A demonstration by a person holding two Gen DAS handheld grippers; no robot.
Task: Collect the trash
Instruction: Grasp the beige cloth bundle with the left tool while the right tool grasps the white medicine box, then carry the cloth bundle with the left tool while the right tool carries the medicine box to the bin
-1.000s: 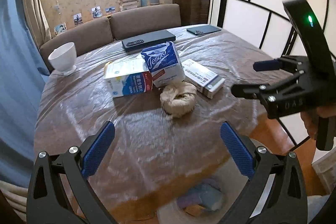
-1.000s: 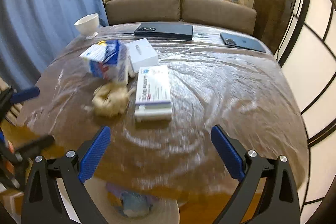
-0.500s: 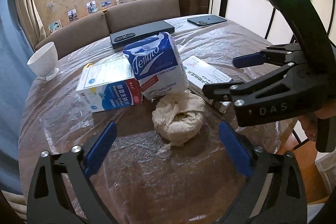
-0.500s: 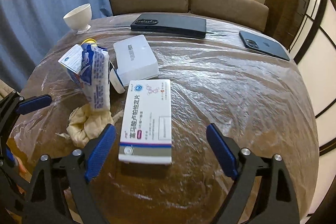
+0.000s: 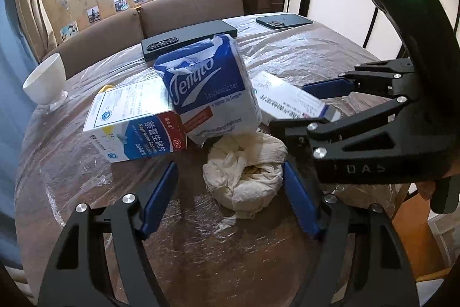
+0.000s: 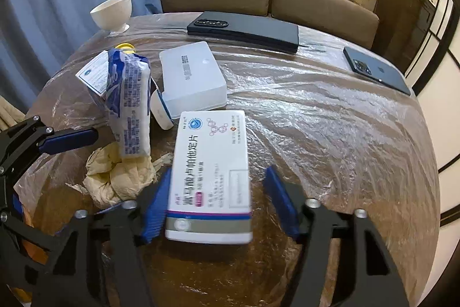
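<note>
Both grippers have come down and forward toward the cluster of trash since the earlier frames, and their jaws have narrowed from wide open.

On the left wrist view, the left gripper straddles the crumpled paper wad, which lies on the plastic-covered tabletop. Its jaws are closing with the wad between them; the right pad sits just at the wad's edge, the left pad is apart from it, so no grip yet.

On the right wrist view, the right gripper straddles the near end of the white medicine box. Its jaws are closing around the box: the left pad is touching or nearly touching its side, and a gap shows at the right pad.

Just beyond the wad, a blue tissue pack leans against a blue-and-white carton to its left. A white plastic case lies farther back. At the far left stands a white bowl; a long black case lies at the far edge, and a dark phone at the far right.
</note>
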